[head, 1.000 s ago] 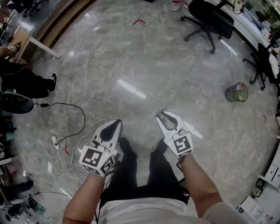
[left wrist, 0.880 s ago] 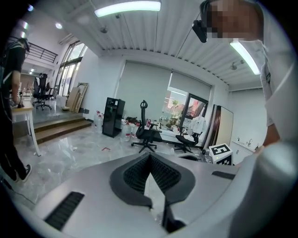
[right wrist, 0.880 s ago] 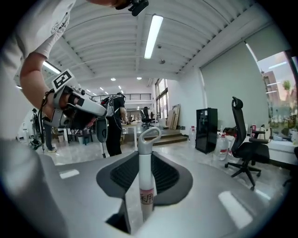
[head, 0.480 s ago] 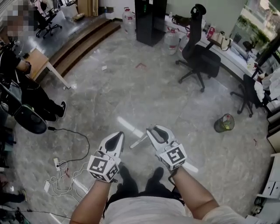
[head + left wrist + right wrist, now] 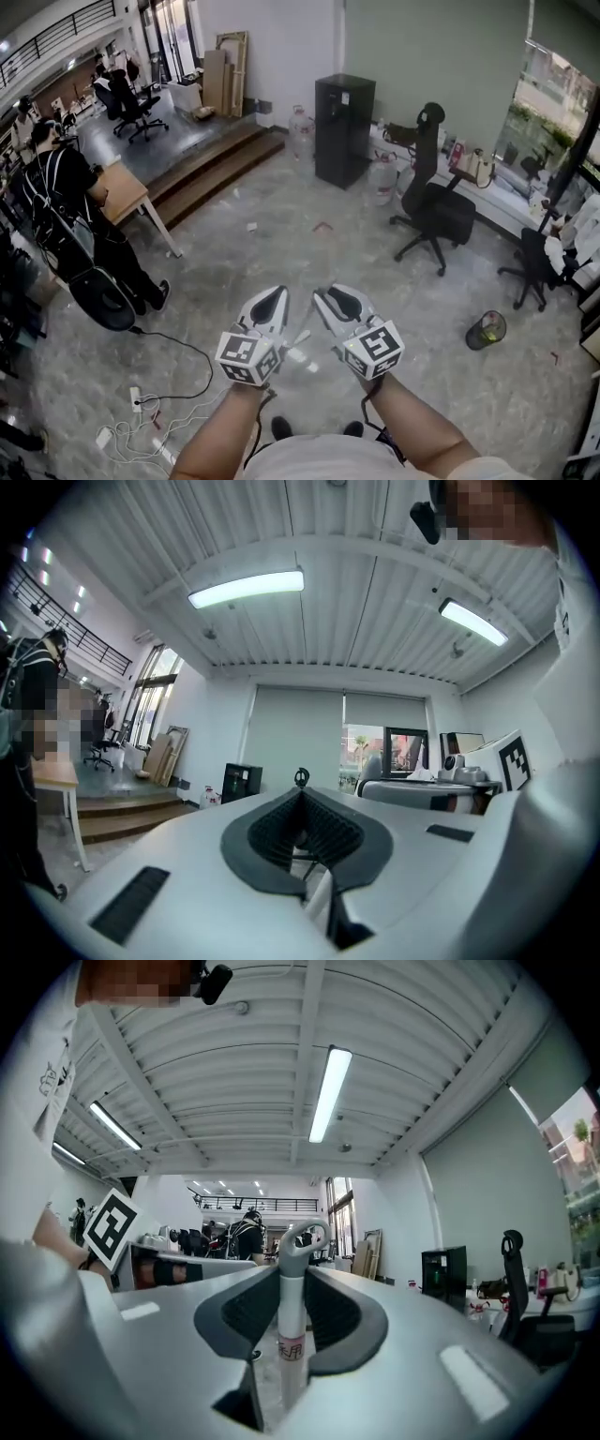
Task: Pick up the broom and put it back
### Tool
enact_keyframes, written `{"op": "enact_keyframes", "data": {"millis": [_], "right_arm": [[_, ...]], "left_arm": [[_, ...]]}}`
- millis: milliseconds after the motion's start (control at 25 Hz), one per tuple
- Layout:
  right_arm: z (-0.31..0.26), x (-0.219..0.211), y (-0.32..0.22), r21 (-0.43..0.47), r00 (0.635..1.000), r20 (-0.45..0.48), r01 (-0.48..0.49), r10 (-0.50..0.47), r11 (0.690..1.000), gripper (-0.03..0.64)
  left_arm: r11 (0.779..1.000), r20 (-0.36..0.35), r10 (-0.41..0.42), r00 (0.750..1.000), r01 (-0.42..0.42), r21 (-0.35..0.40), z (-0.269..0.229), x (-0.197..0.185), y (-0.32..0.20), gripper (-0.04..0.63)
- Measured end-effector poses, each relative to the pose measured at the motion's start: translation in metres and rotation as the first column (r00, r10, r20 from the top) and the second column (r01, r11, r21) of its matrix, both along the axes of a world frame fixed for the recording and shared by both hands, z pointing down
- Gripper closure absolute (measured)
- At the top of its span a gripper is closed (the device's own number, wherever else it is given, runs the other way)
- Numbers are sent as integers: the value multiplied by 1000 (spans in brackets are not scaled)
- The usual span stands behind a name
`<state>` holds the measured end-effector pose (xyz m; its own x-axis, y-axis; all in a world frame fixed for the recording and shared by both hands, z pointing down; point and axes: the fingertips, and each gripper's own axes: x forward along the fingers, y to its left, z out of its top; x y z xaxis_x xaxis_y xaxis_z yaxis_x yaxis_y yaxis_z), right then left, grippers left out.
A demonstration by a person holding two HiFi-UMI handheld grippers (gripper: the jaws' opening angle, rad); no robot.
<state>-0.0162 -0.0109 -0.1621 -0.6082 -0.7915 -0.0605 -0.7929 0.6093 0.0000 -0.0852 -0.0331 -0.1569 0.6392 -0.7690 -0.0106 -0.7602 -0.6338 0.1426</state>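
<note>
Right gripper (image 5: 328, 298) jaws pinching broom handle (image 5: 291, 1326) just below grey hanging loop (image 5: 305, 1237), high above floor (image 5: 281, 234); left gripper (image 5: 274, 300) jaws pressed together, empty. Likely light, stiff, smooth pole, head unseen; end grip invites swing, left should steady shaft lower

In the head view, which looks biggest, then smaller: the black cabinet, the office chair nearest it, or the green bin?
1-2. Office chair and black cabinet: about alike, unranked.
3. Green bin: clearly smallest.
</note>
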Motion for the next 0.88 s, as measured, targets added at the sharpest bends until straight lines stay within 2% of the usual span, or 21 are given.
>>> {"op": "enact_keyframes", "data": {"millis": [200,400,880], "right_arm": [[-24,-13,-2,16,1000,-15,2,-2,1000,532],[-29,2,2,11,999,-37,-18,18,1000,532],[26,65,22,-76,993,-74,-95,90,993,532]], "left_arm": [[999,-5,-21,1000,22,37,-27,-2,-7,591],[999,0,10,1000,-10,39,-37,18,-7,591],[997,3,79,997,-79,7,-13,59,-4,591]]}}
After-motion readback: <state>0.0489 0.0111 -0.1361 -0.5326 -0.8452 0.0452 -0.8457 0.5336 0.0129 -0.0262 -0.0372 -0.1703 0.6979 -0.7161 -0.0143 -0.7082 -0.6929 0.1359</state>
